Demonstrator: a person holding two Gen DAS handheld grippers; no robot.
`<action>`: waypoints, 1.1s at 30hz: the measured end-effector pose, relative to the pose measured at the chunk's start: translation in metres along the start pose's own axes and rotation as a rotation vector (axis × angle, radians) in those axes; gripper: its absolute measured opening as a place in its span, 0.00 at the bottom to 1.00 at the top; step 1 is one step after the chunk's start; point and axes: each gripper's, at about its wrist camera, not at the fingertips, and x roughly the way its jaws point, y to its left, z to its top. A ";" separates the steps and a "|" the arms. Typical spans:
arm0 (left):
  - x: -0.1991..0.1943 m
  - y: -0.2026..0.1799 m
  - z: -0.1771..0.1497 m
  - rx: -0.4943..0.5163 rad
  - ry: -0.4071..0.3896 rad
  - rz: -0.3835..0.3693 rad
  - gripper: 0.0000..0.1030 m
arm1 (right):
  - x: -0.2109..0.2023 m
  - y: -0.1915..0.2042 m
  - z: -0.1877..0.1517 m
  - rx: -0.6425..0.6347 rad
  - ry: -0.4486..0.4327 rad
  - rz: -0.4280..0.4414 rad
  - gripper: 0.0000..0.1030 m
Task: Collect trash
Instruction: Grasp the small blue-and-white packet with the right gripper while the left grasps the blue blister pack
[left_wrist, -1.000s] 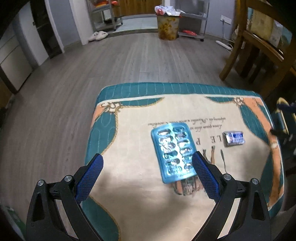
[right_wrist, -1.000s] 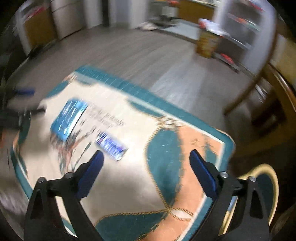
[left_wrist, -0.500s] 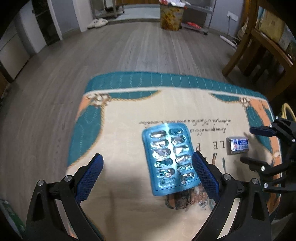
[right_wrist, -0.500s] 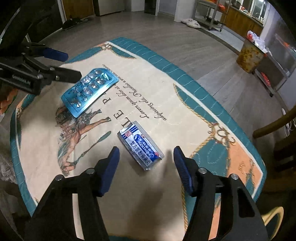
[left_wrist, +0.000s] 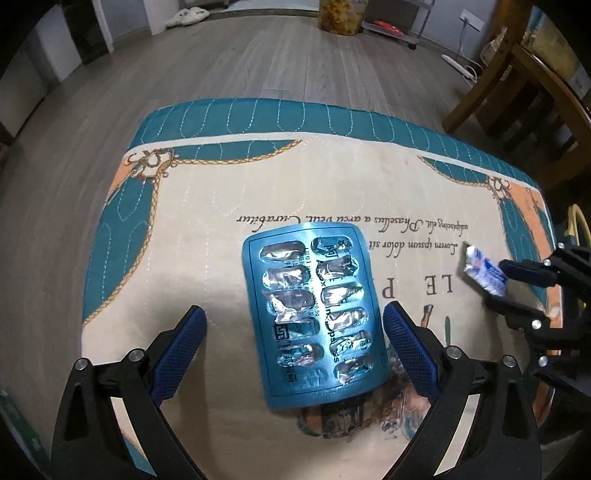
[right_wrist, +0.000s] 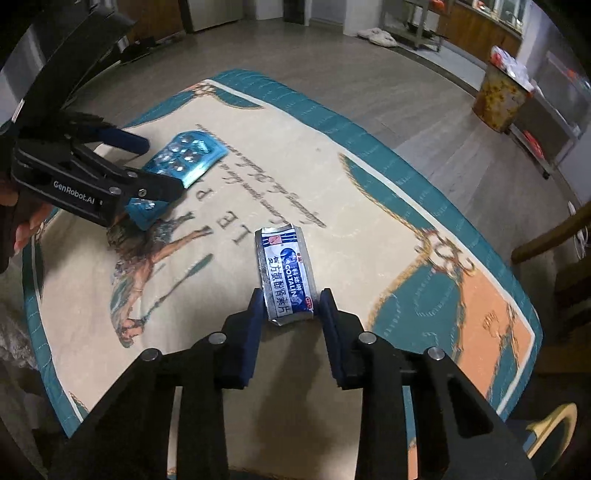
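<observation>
A used blue blister pack lies on the printed table cloth. My left gripper is open, low over the cloth, with its fingers on either side of the pack's near half. The pack also shows in the right wrist view, partly behind the left gripper. A small blue and white foil wrapper lies to the right. My right gripper stands with its jaws closed in on the wrapper's near end, touching or nearly touching its edges. In the left wrist view the wrapper sits between the right gripper's fingers.
A yellow patterned trash bin with a white bag stands on the wood floor beyond the table; it also shows in the left wrist view. A wooden chair stands at the right. Slippers lie far back.
Both grippers have come lower and closer to their items. The right gripper's jaws have narrowed from wide open to the width of the wrapper. The left gripper stays wide open around the pack.
</observation>
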 end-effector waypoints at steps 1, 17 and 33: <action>0.001 -0.002 0.001 0.005 0.000 0.005 0.93 | -0.001 -0.003 -0.002 0.006 0.002 -0.008 0.29; -0.013 -0.021 0.008 0.105 -0.030 0.064 0.68 | -0.013 -0.012 -0.009 0.044 0.015 -0.067 0.29; -0.066 -0.075 0.001 0.243 -0.160 -0.010 0.68 | -0.077 -0.016 -0.044 0.127 0.009 -0.104 0.18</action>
